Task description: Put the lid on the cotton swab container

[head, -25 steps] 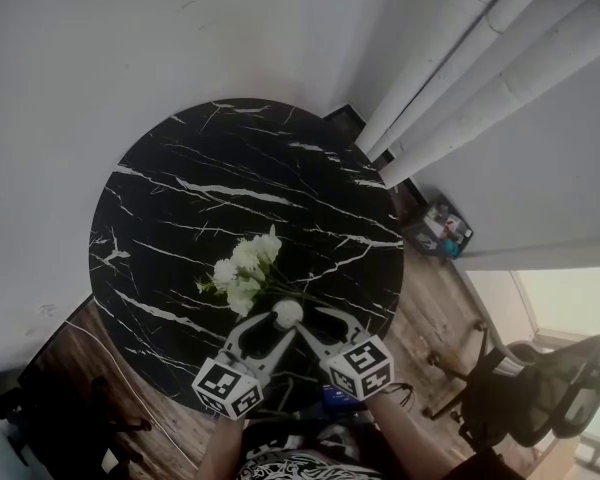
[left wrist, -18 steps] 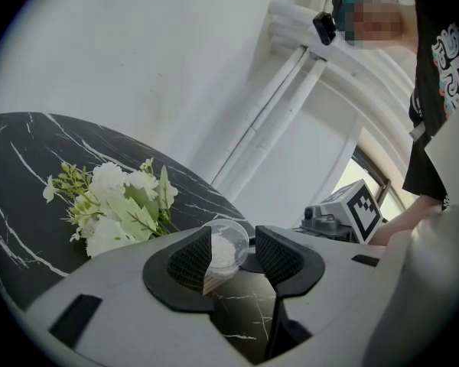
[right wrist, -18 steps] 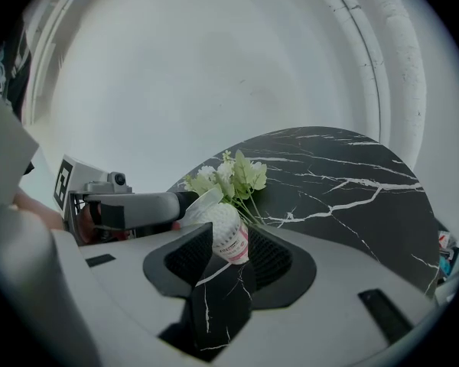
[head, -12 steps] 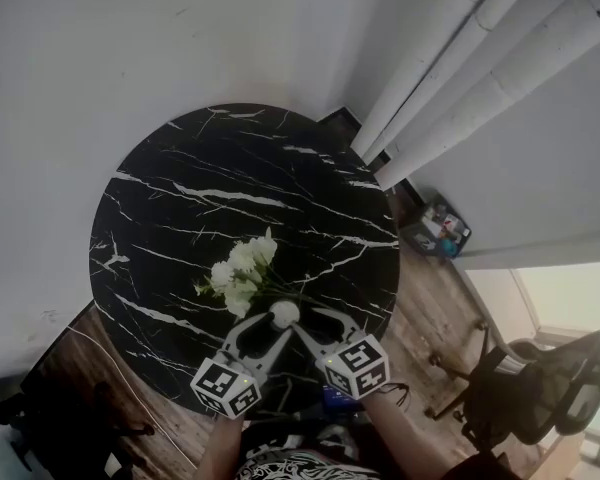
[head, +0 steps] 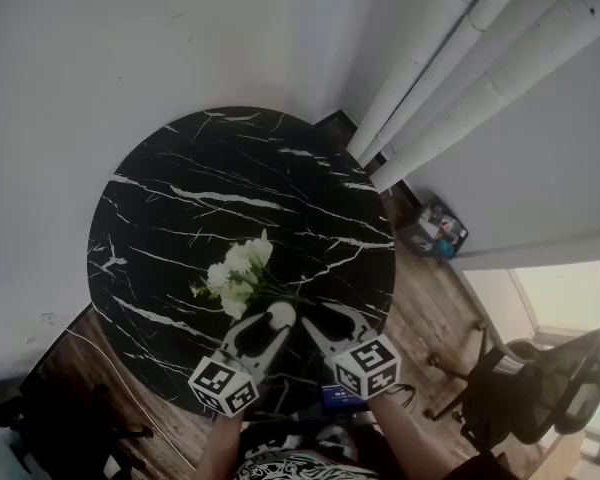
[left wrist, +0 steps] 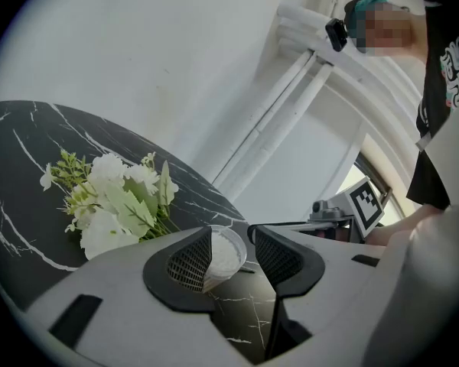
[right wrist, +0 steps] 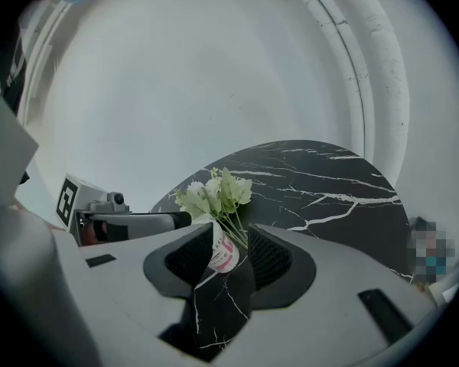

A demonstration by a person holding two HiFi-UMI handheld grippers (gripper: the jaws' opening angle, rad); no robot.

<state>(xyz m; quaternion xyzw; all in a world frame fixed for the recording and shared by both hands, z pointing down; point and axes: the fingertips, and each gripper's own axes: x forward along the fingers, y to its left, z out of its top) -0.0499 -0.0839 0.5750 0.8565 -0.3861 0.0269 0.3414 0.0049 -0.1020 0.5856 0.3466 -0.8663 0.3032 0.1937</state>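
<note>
The cotton swab container (head: 280, 315) is a small clear tub with a white top, standing near the front edge of the round black marble table (head: 230, 178). My left gripper (head: 276, 321) is right at it. In the left gripper view the tub (left wrist: 228, 254) sits just past the jaws and leans toward the left pad, with a small gap to the right pad. My right gripper (head: 318, 318) is open just right of the tub. Its view shows the tub's pink label (right wrist: 223, 252) between wide jaws, touching neither. Whether the lid is seated is unclear.
A bunch of white artificial flowers (head: 238, 273) lies just behind the tub. White pipes (head: 460, 68) run down the wall at the right. A box of small items (head: 440, 230) and an office chair (head: 540, 388) stand on the wooden floor.
My right gripper has drawn back to the right, away from the tub's top, where both grippers met before. My left gripper stays at the tub.
</note>
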